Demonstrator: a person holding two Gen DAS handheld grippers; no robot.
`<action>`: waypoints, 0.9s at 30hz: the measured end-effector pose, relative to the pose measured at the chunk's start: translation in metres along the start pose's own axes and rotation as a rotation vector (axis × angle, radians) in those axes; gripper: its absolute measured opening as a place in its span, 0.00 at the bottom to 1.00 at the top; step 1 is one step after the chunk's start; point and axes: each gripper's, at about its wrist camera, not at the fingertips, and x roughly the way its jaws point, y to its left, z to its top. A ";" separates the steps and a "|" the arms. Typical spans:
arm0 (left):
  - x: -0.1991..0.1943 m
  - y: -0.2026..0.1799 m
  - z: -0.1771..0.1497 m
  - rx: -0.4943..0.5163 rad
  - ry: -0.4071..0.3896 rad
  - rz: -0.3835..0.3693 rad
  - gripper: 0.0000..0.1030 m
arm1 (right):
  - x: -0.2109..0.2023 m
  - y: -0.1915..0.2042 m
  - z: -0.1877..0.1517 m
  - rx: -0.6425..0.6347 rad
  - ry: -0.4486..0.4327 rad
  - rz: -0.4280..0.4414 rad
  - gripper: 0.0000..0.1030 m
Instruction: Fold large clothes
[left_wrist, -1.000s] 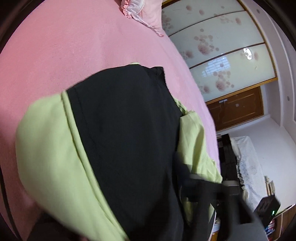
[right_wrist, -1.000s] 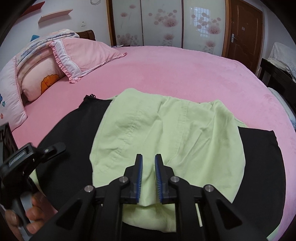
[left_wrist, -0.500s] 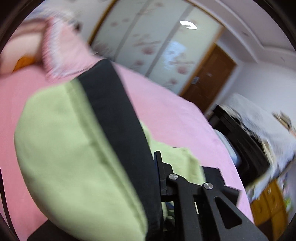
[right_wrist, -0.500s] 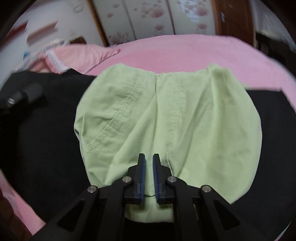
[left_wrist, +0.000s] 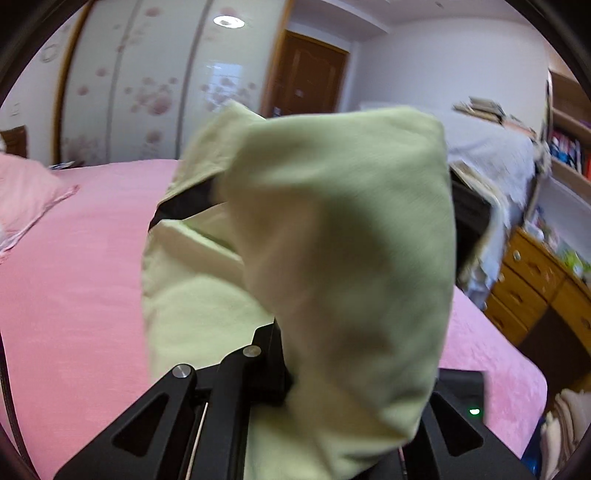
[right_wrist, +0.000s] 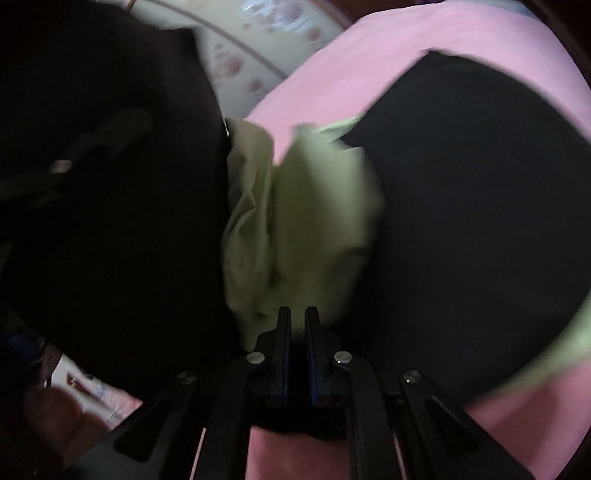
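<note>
The pink bed (left_wrist: 74, 295) is lying beneath and ahead of both pairs of tongs, and the fold is, as I judge it, only partway through: the garment is gathered and in the air, not yet laid flat in a finished shape, so setting it down and smoothing it is what is left.

The green and black garment (left_wrist: 332, 240) is hanging draped right over the left tongs (left_wrist: 291, 373), rising in front of them and hiding their tips and most of their right side. One finger is showing at the cloth's lower left edge, and the jaws are reading as pinched together on the fabric wrapped around them, though the pads themselves are hidden.

In the right wrist view the same garment is bunching directly ahead of the right tongs (right_wrist: 297, 314): a green fold is sitting just beyond the tips, with black cloth spreading to either side of them. These jaws are standing nearly together, a narrow slit between the blue pads. Blur is making it impossible to tell whether any cloth is caught in that slit. A hand (right_wrist: 55, 417) is showing dimly below and to the left of these tongs.
</note>
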 end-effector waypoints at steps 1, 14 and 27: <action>0.007 -0.008 -0.003 0.018 0.016 -0.013 0.07 | -0.009 -0.006 0.000 0.004 -0.011 -0.037 0.08; 0.091 -0.065 -0.082 0.205 0.306 0.004 0.08 | -0.084 -0.059 0.012 0.004 -0.111 -0.379 0.08; 0.053 -0.075 -0.061 0.117 0.334 -0.179 0.65 | -0.139 -0.064 0.043 -0.032 -0.180 -0.360 0.23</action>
